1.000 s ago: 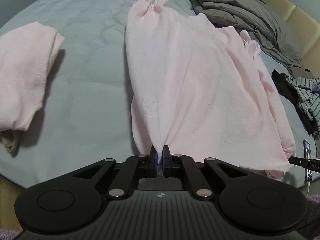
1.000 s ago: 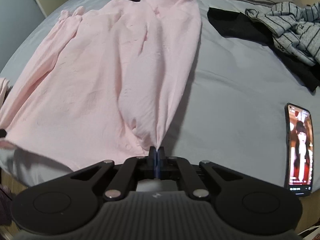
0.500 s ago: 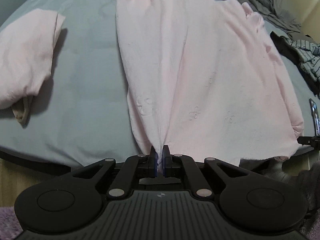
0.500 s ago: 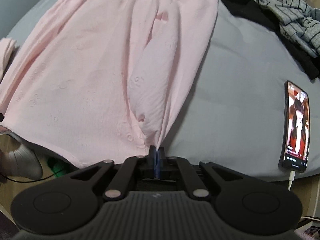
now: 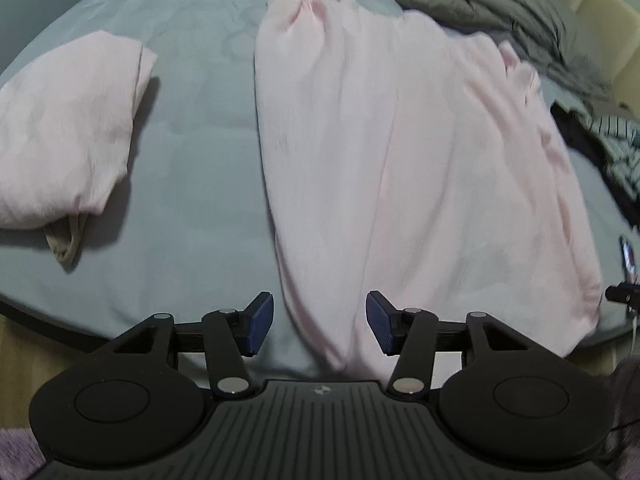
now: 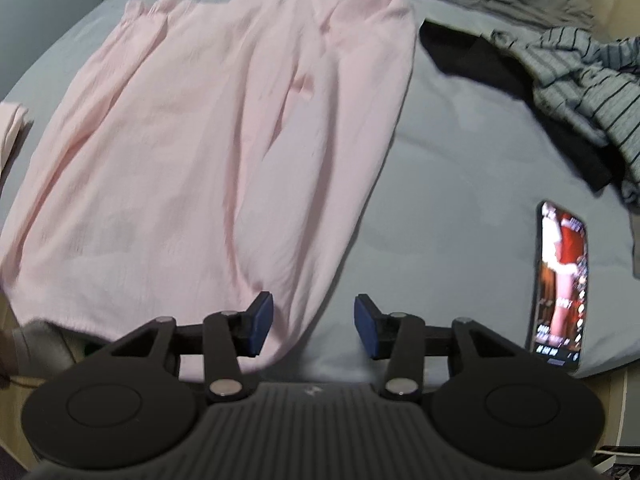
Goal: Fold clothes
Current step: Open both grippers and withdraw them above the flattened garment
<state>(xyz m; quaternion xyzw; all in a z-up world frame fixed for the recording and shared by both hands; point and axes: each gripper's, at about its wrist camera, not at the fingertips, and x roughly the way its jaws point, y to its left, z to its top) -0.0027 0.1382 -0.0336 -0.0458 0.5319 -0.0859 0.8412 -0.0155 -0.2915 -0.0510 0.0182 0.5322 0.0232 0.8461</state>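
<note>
A large pale pink garment lies spread flat on the grey bed, its near hem at the bed's front edge; it also shows in the right wrist view. My left gripper is open, with the garment's near left corner lying loose between its jaws. My right gripper is open at the garment's near right corner, the cloth lying by its left finger. Neither gripper holds the cloth.
A folded pink garment lies at the left of the bed. A grey duvet is piled at the back. Black and striped clothes lie at the right. A lit phone lies near the bed's front right edge.
Both grippers were shut on the pink garment's near corners and pulling it towards the bed's edge. Both have opened and let the cloth drop flat.
</note>
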